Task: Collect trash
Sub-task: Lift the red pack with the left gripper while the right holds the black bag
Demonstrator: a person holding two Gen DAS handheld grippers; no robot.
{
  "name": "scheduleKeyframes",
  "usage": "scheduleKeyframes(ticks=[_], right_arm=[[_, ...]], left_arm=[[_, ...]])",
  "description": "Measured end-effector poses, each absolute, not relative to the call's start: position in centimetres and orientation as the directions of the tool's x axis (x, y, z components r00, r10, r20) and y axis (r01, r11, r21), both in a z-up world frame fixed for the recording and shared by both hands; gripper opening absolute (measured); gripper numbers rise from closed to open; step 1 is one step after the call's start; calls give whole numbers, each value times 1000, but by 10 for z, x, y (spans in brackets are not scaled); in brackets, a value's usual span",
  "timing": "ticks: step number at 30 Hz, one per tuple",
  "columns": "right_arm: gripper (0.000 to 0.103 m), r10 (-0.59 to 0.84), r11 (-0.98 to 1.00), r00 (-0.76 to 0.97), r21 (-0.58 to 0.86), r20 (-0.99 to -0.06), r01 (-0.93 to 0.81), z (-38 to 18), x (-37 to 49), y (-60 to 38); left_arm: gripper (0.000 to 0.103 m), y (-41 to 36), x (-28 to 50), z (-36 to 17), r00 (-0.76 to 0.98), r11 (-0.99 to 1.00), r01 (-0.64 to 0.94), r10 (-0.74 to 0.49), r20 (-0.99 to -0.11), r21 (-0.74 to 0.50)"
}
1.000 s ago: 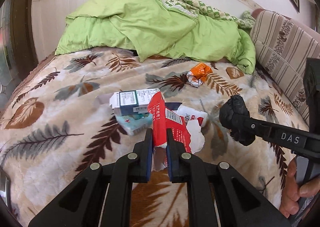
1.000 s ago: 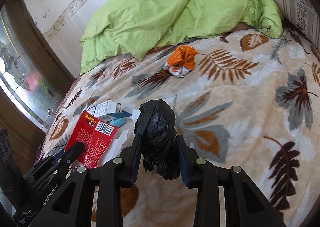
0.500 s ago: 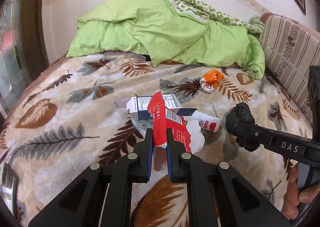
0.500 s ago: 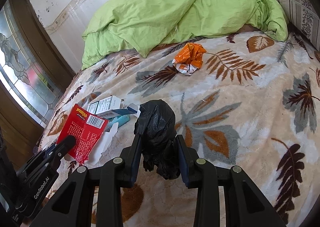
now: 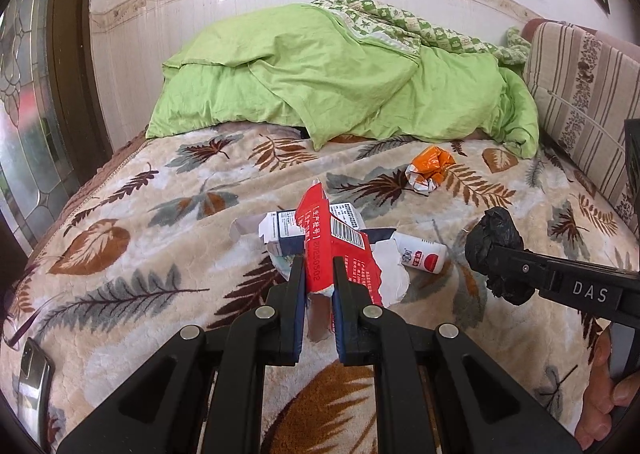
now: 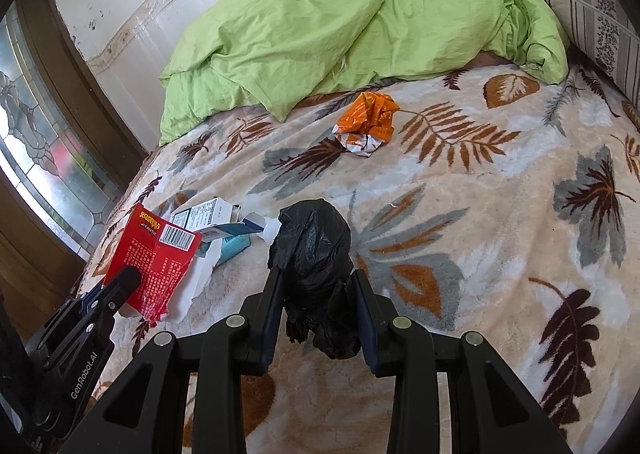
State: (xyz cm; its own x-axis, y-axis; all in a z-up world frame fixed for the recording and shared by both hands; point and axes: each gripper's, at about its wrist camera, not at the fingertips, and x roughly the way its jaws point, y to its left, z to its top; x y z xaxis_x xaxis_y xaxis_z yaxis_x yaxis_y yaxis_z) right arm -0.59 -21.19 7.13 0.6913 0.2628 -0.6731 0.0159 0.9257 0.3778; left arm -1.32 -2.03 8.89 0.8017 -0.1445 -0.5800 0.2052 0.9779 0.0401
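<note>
1. Bed (image 5: 132, 254) with leaf-print blanket, filling both views; trash scattered mid-bed.
2. Green duvet (image 5: 340, 81) heaped at far end, striped cushion (image 5: 580, 93) far right.
3. Left gripper (image 5: 318, 274) clamped narrow on torn red carton (image 5: 332, 250), carton raised upright above other litter.
4. Right gripper (image 6: 318, 286) closed around crumpled black plastic bag (image 6: 312, 250), bag bulging above and below the pads.
5. White-and-blue boxes (image 5: 316, 219) lying just behind red carton, small white bottle (image 5: 420, 256) beside them to the right.
6. Crumpled orange wrapper (image 6: 368, 119) farther back, well apart from the pile, near duvet edge.
7. Phone (image 5: 34, 378) at near-left bed edge.
</note>
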Motion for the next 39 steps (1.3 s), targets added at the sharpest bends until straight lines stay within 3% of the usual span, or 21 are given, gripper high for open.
scheduleKeyframes(ticks=[21, 28, 39], right_arm=[[36, 274, 925, 699, 380, -661, -3, 73, -7, -204], [36, 263, 917, 717, 399, -646, 23, 80, -19, -211], [36, 325, 835, 746, 547, -581, 62, 98, -107, -250]], left_arm=[[11, -26, -20, 93, 823, 978, 196, -122, -555, 75], [11, -21, -22, 97, 792, 966, 251, -237, -563, -53], [11, -39, -85, 109, 767, 933, 348, -337, -546, -87]])
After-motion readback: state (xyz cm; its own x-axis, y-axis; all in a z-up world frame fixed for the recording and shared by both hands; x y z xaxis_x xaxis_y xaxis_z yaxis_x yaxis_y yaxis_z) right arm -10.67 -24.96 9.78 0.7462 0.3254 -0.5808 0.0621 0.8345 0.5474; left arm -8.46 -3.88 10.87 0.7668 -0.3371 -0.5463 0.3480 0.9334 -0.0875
